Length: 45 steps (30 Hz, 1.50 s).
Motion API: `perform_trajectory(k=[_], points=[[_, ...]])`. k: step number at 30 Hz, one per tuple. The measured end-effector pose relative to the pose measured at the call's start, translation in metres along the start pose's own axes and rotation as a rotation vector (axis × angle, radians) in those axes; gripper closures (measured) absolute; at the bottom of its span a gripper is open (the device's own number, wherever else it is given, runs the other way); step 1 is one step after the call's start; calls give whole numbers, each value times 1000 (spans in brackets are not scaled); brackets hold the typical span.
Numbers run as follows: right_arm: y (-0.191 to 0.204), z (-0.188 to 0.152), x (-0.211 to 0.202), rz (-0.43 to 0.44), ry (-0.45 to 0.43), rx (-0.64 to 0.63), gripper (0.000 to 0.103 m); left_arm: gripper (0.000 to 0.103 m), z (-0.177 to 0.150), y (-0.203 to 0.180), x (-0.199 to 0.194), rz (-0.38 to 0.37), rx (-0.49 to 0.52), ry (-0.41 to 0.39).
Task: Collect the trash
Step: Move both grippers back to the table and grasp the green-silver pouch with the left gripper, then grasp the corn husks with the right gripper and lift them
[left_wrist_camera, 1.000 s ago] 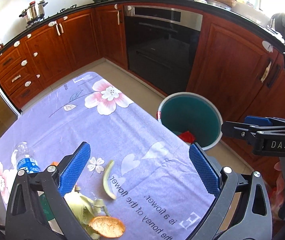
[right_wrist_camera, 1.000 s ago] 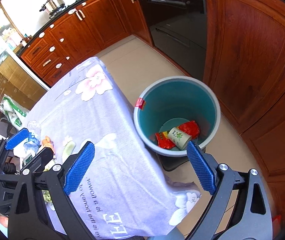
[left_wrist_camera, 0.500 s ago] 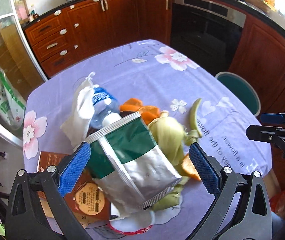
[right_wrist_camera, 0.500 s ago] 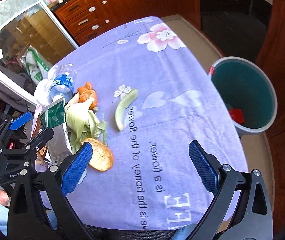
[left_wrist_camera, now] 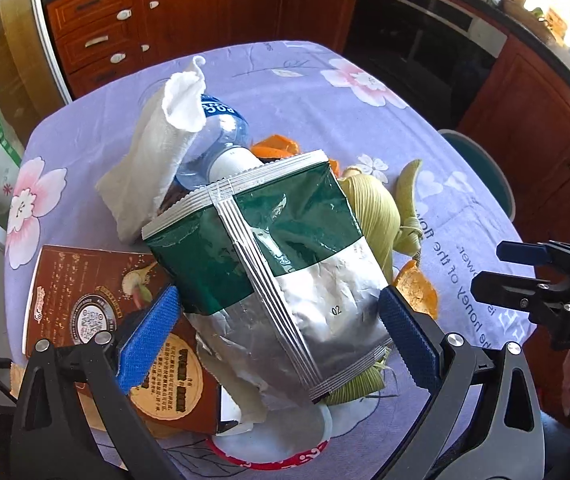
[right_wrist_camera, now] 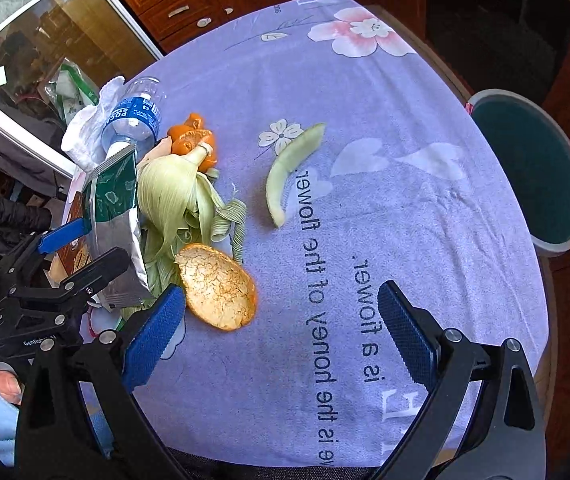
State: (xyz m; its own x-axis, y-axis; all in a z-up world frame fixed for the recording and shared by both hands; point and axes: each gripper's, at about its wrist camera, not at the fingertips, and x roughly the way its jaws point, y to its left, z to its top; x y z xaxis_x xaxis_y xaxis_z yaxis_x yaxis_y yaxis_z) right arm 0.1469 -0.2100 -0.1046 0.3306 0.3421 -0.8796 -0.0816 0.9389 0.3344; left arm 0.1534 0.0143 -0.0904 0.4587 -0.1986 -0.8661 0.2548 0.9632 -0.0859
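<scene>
A trash pile lies on the purple flowered tablecloth (left_wrist_camera: 285,80). A green and silver foil bag (left_wrist_camera: 277,264) lies on top, over a plastic water bottle (left_wrist_camera: 221,136), a white tissue (left_wrist_camera: 157,160), a brown carton (left_wrist_camera: 97,308), corn husks (left_wrist_camera: 377,216) and orange peel (left_wrist_camera: 417,292). My left gripper (left_wrist_camera: 281,332) is open, its fingers on either side of the foil bag's lower end. My right gripper (right_wrist_camera: 281,336) is open above the cloth, just right of a large orange peel (right_wrist_camera: 217,288). A green melon rind (right_wrist_camera: 289,168) lies apart. The teal bin (right_wrist_camera: 537,168) stands right of the table.
Wooden kitchen cabinets (left_wrist_camera: 205,8) and a black oven (left_wrist_camera: 417,28) stand behind the table. A white bowl with a red rim (left_wrist_camera: 281,444) lies under the pile at the near edge. A glass cabinet (right_wrist_camera: 45,32) stands at the left.
Both grippers swung from the bin back over the table. The left gripper has come down close around the foil bag; the right gripper has dropped closer to the cloth near the orange peel.
</scene>
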Motion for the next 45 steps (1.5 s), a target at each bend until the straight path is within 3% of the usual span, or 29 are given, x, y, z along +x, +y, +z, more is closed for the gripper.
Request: perform_trajectory(k=[9,14,17,19,28,35,40,45], points=[[-8,2,5,7,11,18,10,4,0,-14,1,-30,9,9],[-7,1,10,21,20,19,10,6,-4,-24,2,0,30,-23],[-8,0,11,23,22,23,10,27,-5,-28,-4,23,49,-46],[-10,-1,11,24,22,29,10,50,-5,-32,-7,23,65,-54],[-4,-4,3,26,5,16,10,97,-7,-49,-29,-43,92,-83],[5,-1,-8,17,-19,-4,10,98,5,-37,-75,-115,51,-168],[15,3,-8,18,-19,-20,10,98,15,-5,-100,-79,-6,-235],[36,13,-2,22,-17,-75,10,98,14,28,-99,-65,-73,-229]])
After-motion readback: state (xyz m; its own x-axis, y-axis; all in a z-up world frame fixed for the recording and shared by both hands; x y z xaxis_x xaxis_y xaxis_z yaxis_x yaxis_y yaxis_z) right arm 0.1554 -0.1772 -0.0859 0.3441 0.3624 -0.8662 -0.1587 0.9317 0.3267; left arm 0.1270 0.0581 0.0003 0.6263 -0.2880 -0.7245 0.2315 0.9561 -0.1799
